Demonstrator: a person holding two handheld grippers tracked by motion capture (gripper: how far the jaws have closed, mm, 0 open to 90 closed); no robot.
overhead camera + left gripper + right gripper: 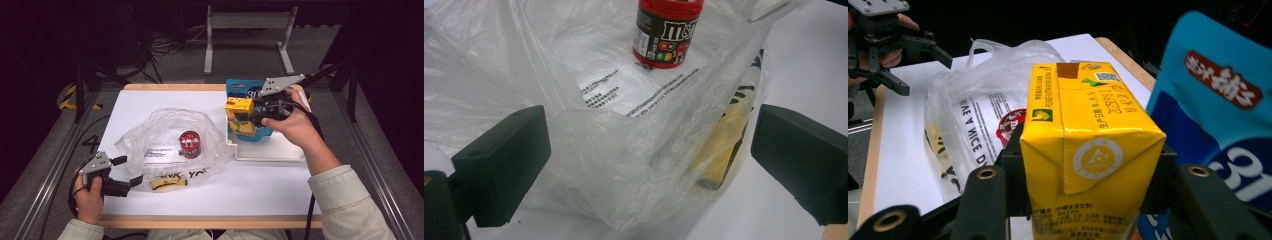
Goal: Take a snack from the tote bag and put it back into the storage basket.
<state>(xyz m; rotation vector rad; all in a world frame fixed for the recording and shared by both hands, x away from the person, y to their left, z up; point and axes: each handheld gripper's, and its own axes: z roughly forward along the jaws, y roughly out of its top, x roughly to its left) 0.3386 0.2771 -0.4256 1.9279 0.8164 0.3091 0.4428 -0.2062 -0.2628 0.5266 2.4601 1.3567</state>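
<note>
Over white tray [270, 152], right gripper [251, 114] clamps yellow rectangular drink carton [238, 107], lifted beside blue snack pouch [245, 89]
Left gripper [126, 171] jaws spread wide at rim of clear plastic bag [165, 125], gripping nothing; red-lidded candy jar [190, 143] stands inside bag

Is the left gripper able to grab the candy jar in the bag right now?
Probably not straight away. The left gripper is open at the near edge of the bag, whose crumpled plastic stands between its jaws and the candy jar farther in. It would likely have to go in over the rim.
</note>
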